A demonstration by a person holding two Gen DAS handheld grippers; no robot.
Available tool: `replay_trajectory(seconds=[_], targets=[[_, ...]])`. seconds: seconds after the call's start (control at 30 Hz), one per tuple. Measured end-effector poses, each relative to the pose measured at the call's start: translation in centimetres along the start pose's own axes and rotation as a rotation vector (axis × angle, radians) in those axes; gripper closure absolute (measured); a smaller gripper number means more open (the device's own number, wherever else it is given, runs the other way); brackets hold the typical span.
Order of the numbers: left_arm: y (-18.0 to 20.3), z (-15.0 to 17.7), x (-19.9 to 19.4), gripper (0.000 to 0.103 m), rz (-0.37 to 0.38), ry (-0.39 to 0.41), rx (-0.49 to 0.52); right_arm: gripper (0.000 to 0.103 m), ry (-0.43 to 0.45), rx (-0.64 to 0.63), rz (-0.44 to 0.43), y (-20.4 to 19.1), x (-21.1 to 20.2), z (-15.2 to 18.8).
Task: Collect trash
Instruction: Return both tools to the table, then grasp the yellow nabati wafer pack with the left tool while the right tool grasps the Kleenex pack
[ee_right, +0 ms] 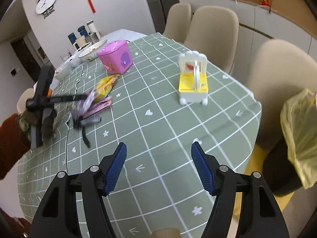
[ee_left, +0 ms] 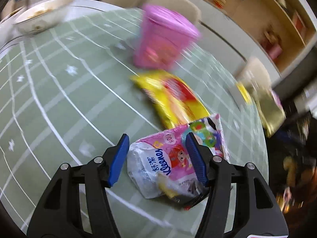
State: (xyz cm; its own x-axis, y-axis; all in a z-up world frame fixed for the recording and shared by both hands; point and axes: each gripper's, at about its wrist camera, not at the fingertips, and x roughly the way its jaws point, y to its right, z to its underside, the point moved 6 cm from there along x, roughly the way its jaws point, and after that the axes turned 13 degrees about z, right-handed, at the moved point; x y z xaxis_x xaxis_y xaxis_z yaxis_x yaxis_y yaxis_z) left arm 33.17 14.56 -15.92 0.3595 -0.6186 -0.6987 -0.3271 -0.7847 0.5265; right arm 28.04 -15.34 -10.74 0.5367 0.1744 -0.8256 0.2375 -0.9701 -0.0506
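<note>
In the left wrist view my left gripper [ee_left: 156, 156] is open with a pink Kleenex tissue wrapper [ee_left: 170, 158] lying between its blue pads; the right pad overlaps the wrapper, the left pad stands clear of it. A yellow snack bag [ee_left: 174, 97] lies just beyond. The view is blurred. In the right wrist view my right gripper [ee_right: 158, 164] is open and empty above the green checked tablecloth [ee_right: 158, 109]. The left gripper [ee_right: 79, 98] shows there at the left over the wrappers [ee_right: 93, 107], next to the yellow snack bag [ee_right: 106, 85].
A pink lidded box [ee_right: 116, 57] [ee_left: 164, 37] stands behind the trash. A white and yellow toy chair [ee_right: 193, 79] stands at the right. Bowls and cups [ee_right: 89, 47] fill the far end. A bin with a yellow bag [ee_right: 299, 136] stands off the table's right edge. Beige chairs [ee_right: 216, 33] ring the table.
</note>
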Motion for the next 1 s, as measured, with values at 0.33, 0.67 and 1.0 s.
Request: replay_trajectory(seconds=[0.33, 0.67, 1.0], targets=[[5.2, 4.7, 1.0, 0.069, -0.011, -0.114, 0.069, 0.039, 0.045, -0.076, 0.055, -3.8, -0.7, -0.4], [7.1, 3.2, -5.1, 0.055, 0.023, 0.047, 0.061, 0.039, 0.078, -0.31, -0.16, -12.3, -0.6, -1.6], [2.7, 3.4, -7.6, 0.055, -0.075, 0.112, -0.027, 0.042, -0.021, -0.629, -0.219, -19.0, 7.1, -1.8]])
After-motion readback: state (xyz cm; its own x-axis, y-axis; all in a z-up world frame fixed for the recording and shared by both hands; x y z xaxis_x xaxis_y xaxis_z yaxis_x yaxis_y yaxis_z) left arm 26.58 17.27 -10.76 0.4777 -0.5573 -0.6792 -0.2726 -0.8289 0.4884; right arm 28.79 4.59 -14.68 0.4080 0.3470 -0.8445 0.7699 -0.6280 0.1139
